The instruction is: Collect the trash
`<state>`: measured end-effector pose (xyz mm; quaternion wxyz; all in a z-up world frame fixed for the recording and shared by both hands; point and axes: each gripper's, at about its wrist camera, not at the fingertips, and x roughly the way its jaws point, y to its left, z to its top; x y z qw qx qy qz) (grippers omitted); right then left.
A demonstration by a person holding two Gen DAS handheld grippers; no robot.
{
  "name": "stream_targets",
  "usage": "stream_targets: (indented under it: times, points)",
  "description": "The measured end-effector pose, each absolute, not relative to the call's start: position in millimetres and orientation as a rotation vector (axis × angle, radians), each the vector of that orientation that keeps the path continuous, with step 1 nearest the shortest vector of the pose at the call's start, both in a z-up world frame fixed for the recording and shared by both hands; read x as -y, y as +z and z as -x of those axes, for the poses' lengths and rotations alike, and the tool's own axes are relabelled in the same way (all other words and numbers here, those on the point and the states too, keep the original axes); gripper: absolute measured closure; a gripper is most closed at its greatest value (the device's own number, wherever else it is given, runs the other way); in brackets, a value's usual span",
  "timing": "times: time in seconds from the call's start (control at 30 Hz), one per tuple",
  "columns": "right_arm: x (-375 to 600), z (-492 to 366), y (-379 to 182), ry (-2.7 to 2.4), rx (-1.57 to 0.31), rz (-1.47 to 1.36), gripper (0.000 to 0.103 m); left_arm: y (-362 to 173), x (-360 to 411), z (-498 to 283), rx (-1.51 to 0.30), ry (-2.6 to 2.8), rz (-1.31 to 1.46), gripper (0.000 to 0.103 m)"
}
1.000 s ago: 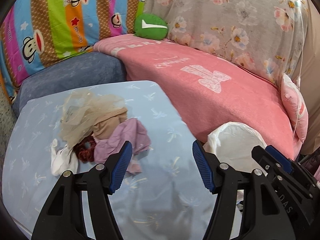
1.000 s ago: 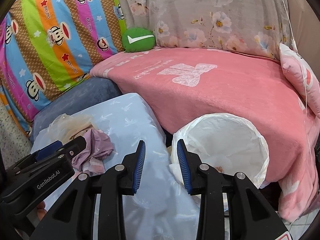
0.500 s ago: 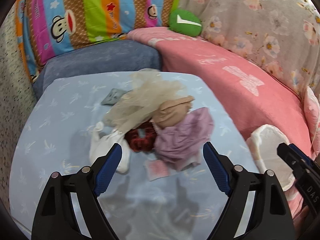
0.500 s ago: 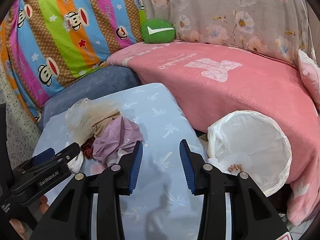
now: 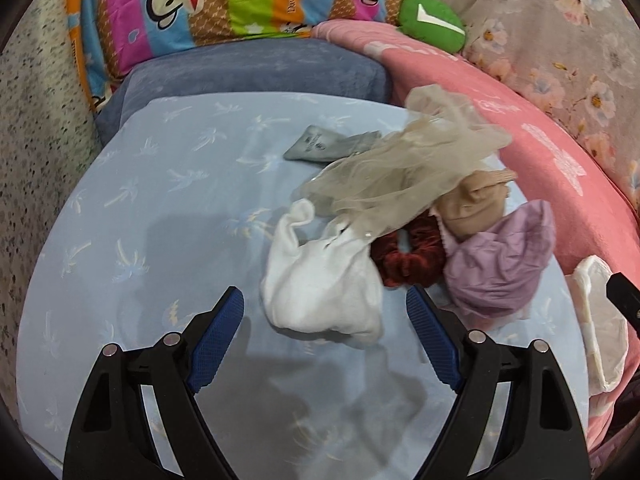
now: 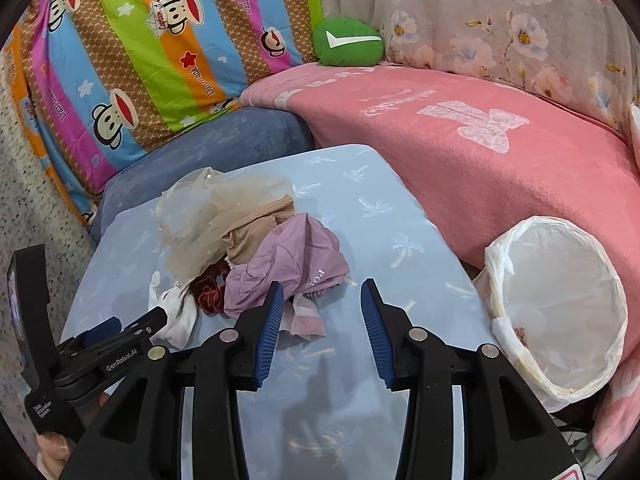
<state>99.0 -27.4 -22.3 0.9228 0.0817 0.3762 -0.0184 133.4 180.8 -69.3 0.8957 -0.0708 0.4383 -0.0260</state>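
Trash lies in one loose heap on the blue cushion [image 5: 132,208]: white cloth [image 5: 320,288] nearest you, red scrunchie [image 5: 408,258] touching its right edge, purple cloth [image 5: 500,260] beyond that, sheer bag [image 5: 404,172] draped over the top, tan piece [image 5: 472,204] under it, and a grey packet [image 5: 328,146] at the far edge. A pink scrap [image 6: 306,318] lies just beside the purple cloth on the near side.

Bin [image 6: 556,312], lined in white, stands off the cushion's right edge against the pink blanket [image 6: 480,148]. A few bits show at its bottom; the heap itself is untouched.

Your left gripper [image 5: 324,336] stands spread wide and empty, its fingers framing the near edge of the white cloth without touching it. Your right gripper [image 6: 322,336] is parted about halfway, empty, with bare cushion between its fingers and the pink scrap just beside its left finger.

Step in hand, by my reading: approach for the first pick. Next move calls for you to lower the left gripper until the fingers straddle the white cloth, close on a full fold, lift clear of the scrunchie, then carry it right to the bin.
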Motion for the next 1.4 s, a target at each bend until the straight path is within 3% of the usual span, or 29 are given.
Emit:
stream_targets:
  times: [0.33,0.6,0.67,0.77,0.83,0.93,1.4]
  points:
    - [3.4,-137.0,-44.5,-0.016,-0.811,-0.152,0.063,-89.9,-191.4,-149.9,-0.948,-0.068,0.187,0.025]
    - [-9.0,-156.3,-64.4,0.000,-0.849,-0.144,0.063,-99.0,-186.9,-158.6,-0.984,-0.131,0.210,0.053]
    - [-9.9,-158.1,-69.9,-0.001,-0.860,-0.142,0.064,-98.8,-186.6,-157.3,-0.986,-0.144,0.211,0.067]
    - [-10.0,-159.5,-76.6,0.005,-0.878,-0.148,0.078,-98.0,-183.7,-153.9,-0.991,-0.165,0.221,0.077]
    - [-9.0,-159.2,-79.1,0.010,-0.889,-0.153,0.095,-95.6,-180.4,-150.1,-0.983,-0.163,0.208,0.081]
    - [-6.9,-154.6,-73.9,0.009,-0.875,-0.158,0.100,-88.0,-176.3,-143.8,-0.965,-0.168,0.205,0.083]
    - [32.5,-114.0,-12.8,-0.020,-0.737,-0.222,0.101,-30.8,-144.0,-120.1,-0.848,-0.230,0.180,0.084]
